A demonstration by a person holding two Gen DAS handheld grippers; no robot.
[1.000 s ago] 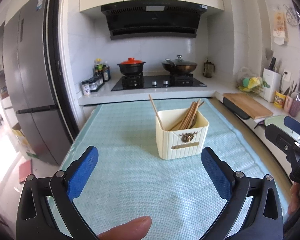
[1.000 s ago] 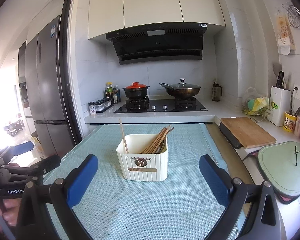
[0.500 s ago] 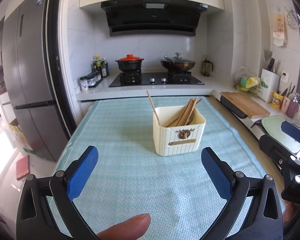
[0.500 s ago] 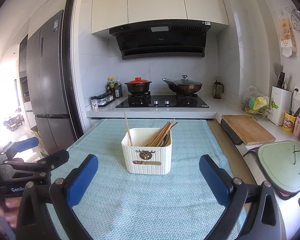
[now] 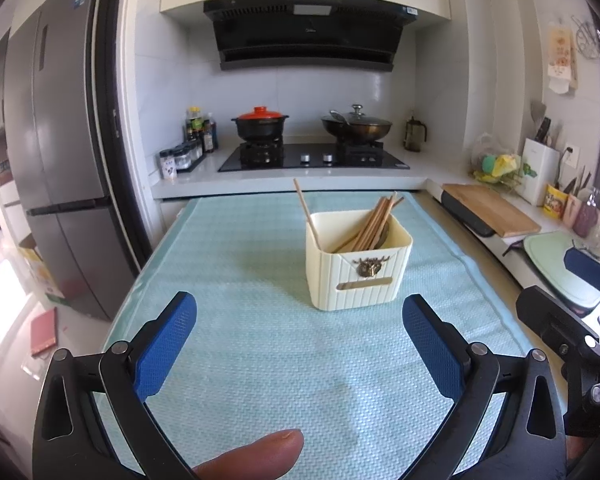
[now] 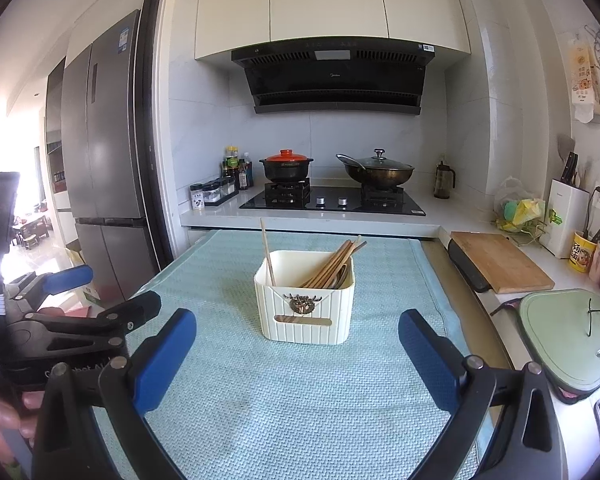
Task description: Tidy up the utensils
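Observation:
A cream ribbed utensil box [image 5: 358,264] stands on a light teal cloth [image 5: 260,320]; it also shows in the right wrist view [image 6: 306,300]. It holds several wooden chopsticks [image 5: 374,220] leaning right, and one chopstick [image 5: 306,210] leaning left. In the right wrist view these chopsticks [image 6: 334,262] show too. My left gripper [image 5: 298,344] is open and empty, well short of the box. My right gripper [image 6: 296,352] is open and empty, also short of the box. Each gripper appears at the edge of the other's view.
A stove with a red-lidded pot [image 5: 260,122] and a wok [image 5: 356,124] stands behind the table. A fridge [image 5: 56,160] is at left. A wooden cutting board [image 5: 490,210] and a green board [image 6: 568,336] lie on the right counter.
Both grippers have risen and pulled back a little, so the box sits lower in both views. The jaws stayed open. The box and chopsticks have not moved.

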